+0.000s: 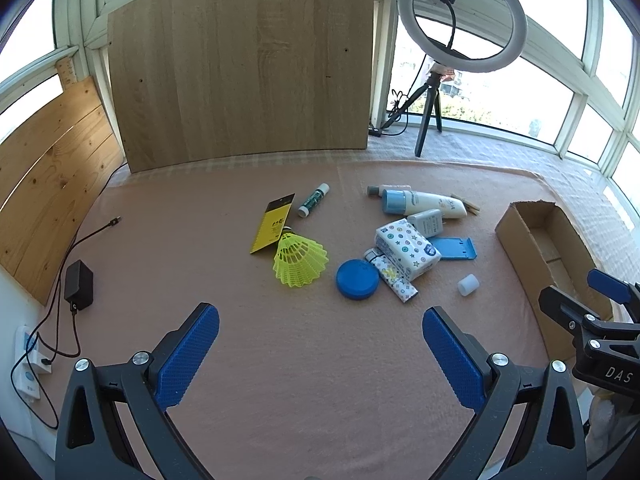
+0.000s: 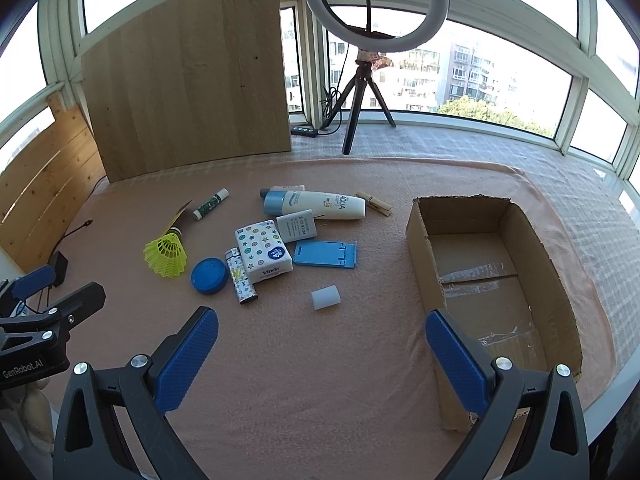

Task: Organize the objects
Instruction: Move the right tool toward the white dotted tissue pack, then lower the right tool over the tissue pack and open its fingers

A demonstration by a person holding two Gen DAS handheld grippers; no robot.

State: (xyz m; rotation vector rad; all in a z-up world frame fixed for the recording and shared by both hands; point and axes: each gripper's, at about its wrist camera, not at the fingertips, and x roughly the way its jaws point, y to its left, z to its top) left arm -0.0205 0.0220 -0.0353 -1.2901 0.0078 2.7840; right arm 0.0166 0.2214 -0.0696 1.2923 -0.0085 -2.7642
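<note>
Small objects lie scattered on a pink cloth: a yellow shuttlecock [image 1: 299,263] [image 2: 166,256], a blue round lid [image 1: 357,279] [image 2: 209,275], a patterned tissue pack [image 1: 406,248] [image 2: 264,251], a lighter [image 2: 241,281], a blue phone stand [image 2: 325,254], a white cap [image 2: 326,297], a sunscreen tube [image 2: 316,205], a charger [image 2: 297,226], a glue stick [image 1: 313,199] and a yellow card [image 1: 274,224]. An open cardboard box [image 2: 424,248] [image 1: 520,236] stands at the right. My left gripper [image 1: 320,320] is open, short of the pile. My right gripper [image 2: 322,322] is open near the box, holding nothing.
A wooden board [image 1: 244,64] leans against the window at the back, beside a ring light on a tripod [image 2: 362,92]. A black power adapter [image 1: 79,285] and cables lie at the left edge near planks [image 1: 44,184]. A clothespin [image 2: 374,203] lies by the tube.
</note>
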